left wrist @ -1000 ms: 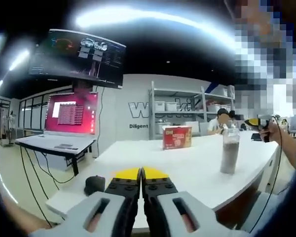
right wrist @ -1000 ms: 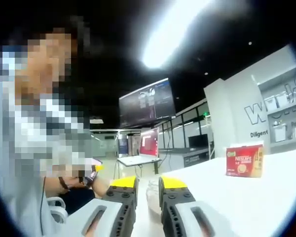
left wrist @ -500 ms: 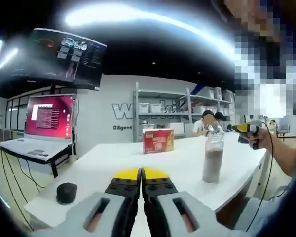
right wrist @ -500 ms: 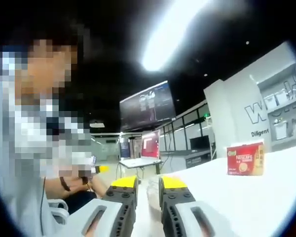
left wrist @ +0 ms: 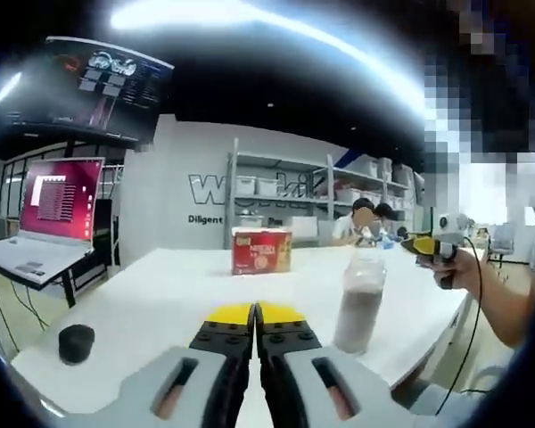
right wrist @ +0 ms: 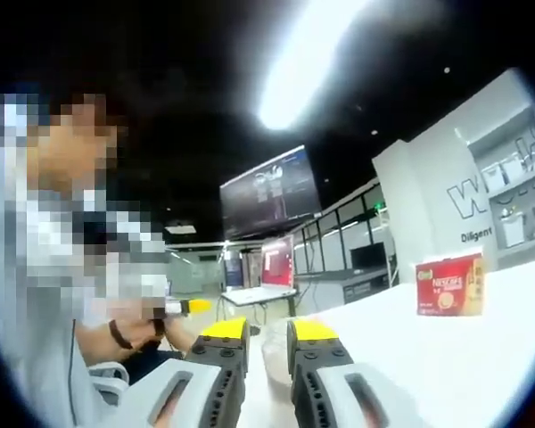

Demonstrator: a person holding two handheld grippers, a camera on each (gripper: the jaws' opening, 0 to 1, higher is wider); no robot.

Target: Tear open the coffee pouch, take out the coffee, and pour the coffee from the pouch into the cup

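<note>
White and long, the desk (left wrist: 160,294) runs off toward storage shelves (left wrist: 285,192) and a lettered wall, with a red-lit monitor (left wrist: 58,201) glowing at its left. Near the far edge stands a red Nescafé coffee box (left wrist: 260,251); closer to the right edge, a clear plastic bottle (left wrist: 360,301) holding something brownish; by the near left corner sits a small black puck (left wrist: 76,342). No loose pouch is visible, so it is probably inside the box. A sachet like that would be light, thin and crinkly, best pinched at its top seam while the other claw tears. The left claw (left wrist: 254,311) is pressed together, holding nothing; the right claw (right wrist: 267,329) stands slightly spread and empty.
</note>
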